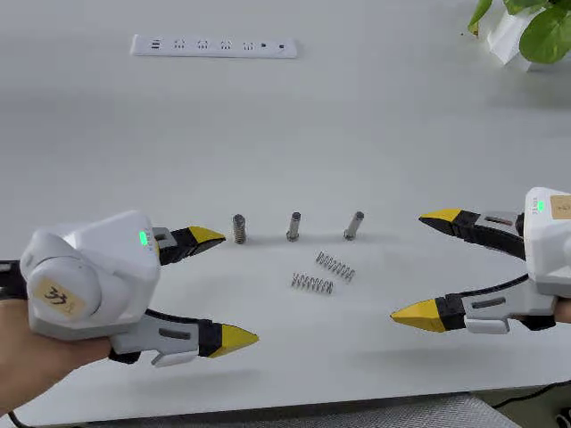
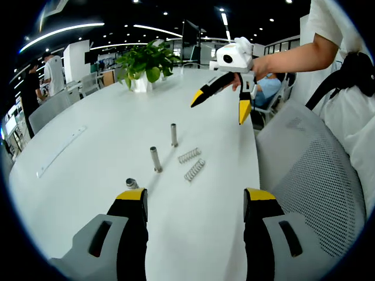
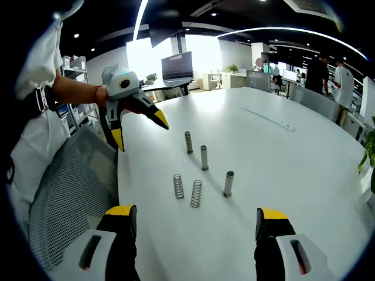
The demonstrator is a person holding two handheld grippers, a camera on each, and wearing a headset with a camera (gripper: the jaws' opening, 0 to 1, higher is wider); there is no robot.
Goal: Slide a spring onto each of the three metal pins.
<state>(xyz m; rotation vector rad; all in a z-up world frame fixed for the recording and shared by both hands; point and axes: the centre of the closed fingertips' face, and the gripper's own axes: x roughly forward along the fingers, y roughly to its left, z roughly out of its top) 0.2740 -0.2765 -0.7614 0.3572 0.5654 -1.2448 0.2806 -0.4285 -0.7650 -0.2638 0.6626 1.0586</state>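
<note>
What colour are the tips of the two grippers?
Yellow, with black behind them; clearest in the head view, on the left gripper and the right gripper.

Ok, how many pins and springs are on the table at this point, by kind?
Metal pins: 3 (left pin, middle pin, right pin).
Springs: 3 (fitted spring on the left pin, upper loose spring, lower loose spring).
Total: 6.

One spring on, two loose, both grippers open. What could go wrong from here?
1. The far loose spring lies close beside the near loose spring; pinching one could roll the other away.
2. The middle pin and right pin look slim, maybe unfixed; a jaw bump while threading might topple them.
</note>
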